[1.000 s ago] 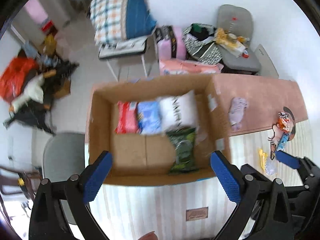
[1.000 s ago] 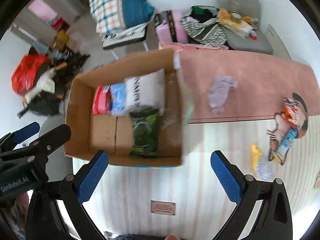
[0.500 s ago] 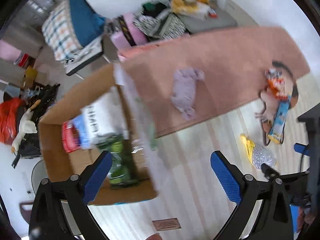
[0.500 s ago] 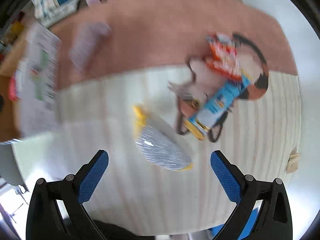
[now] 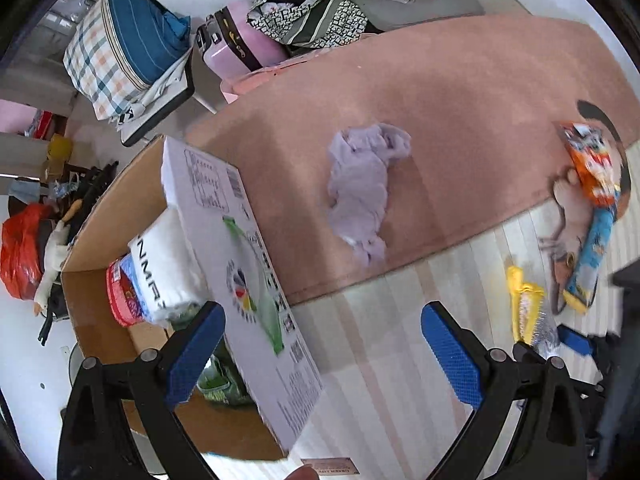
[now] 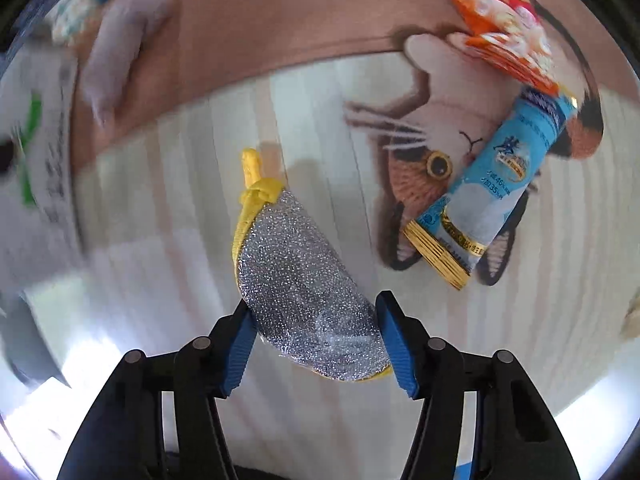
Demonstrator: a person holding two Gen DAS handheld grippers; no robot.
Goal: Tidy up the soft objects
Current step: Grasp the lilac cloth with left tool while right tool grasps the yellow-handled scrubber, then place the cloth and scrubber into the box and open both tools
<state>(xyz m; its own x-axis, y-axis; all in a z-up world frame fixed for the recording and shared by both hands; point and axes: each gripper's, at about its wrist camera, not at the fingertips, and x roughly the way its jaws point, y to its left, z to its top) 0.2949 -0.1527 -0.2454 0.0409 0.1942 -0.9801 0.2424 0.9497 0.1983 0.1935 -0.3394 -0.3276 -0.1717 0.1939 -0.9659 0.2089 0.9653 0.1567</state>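
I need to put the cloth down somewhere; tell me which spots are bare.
Bare: the pink mat beyond the purple cloth, and the striped floor between the box and the silver scrubber. Crowded: the far right, around the blue packet and orange bag.

bright daylight | floor glare in right view | edges blurred, fisheye-warped | soft shadows

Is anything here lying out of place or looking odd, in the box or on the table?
Yes. A crumpled pale lilac cloth lies loose on the pink mat, outside the brown cardboard box that holds the other soft packs. An orange snack bag and a blue tube-shaped packet also lie scattered on the table.
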